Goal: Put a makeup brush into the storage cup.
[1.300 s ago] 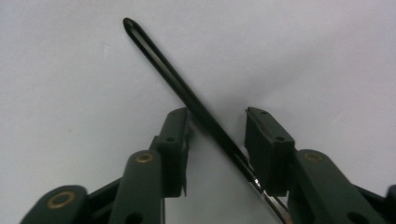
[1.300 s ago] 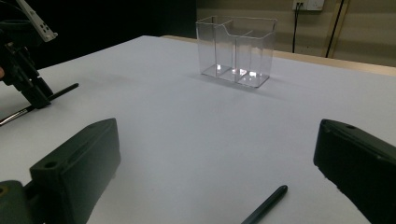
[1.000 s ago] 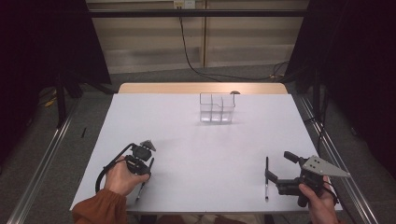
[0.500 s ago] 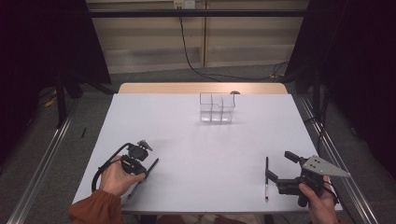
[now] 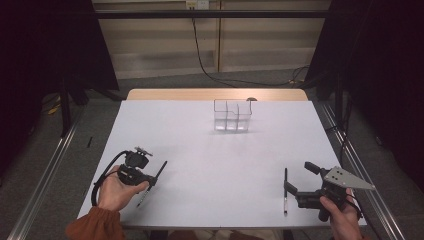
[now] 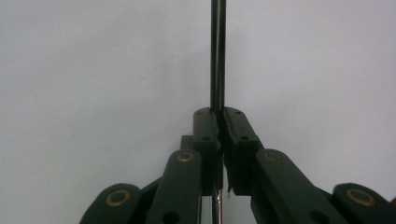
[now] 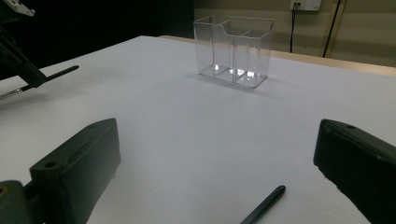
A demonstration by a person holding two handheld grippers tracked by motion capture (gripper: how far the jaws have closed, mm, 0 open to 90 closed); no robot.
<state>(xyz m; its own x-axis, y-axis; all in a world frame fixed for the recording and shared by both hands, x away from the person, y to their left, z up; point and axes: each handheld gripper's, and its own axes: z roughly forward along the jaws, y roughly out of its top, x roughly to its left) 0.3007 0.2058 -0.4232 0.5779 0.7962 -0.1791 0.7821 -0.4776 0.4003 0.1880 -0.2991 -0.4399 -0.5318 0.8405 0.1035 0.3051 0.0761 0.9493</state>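
The left gripper point(image 5: 150, 179) had its jaws shut tight on a thin black pen point(image 6: 217, 56). In the left gripper view, the pen stuck out past the jaws, with the white counter point(image 5: 210, 155) behind it. The pen looked just lifted, low over the near left part of the counter.

The right gripper point(image 5: 298, 181) had its jaws wide open and held nothing. A second pen point(image 5: 285, 190) lay flat on the counter between them.

A clear box point(image 5: 232, 115) stood far off near the back edge, and it looked empty. So the job had only begun. One pen was picked up. It probably had to go into the box, and the other pen too.
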